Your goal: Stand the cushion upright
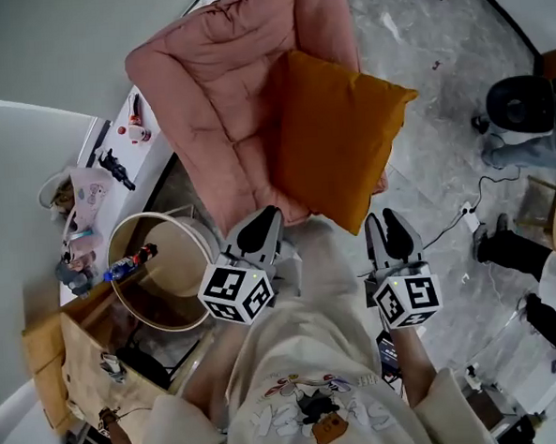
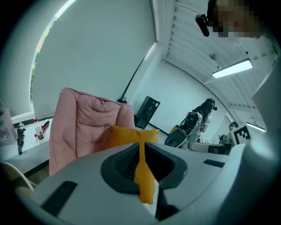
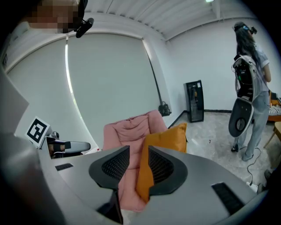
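An orange cushion (image 1: 339, 138) leans tilted against the seat and right arm of a pink padded armchair (image 1: 218, 89). My left gripper (image 1: 259, 225) hovers just short of the chair's front edge, jaws all but together with nothing between them. My right gripper (image 1: 391, 223) hangs below the cushion's lower right corner, apart from it, jaws a little apart and empty. In the left gripper view the cushion (image 2: 127, 136) shows past the left gripper (image 2: 141, 167) as a thin strip through the slit. In the right gripper view the cushion (image 3: 169, 134) and chair (image 3: 129, 129) lie beyond the right gripper (image 3: 137, 169).
A round wooden tub (image 1: 159, 271) and a cardboard box (image 1: 61, 361) stand left of me. A white ledge (image 1: 115, 161) with small figures runs beside the chair. A cable and plug (image 1: 466, 216) lie on the marble floor at right, near people with equipment (image 1: 521, 117).
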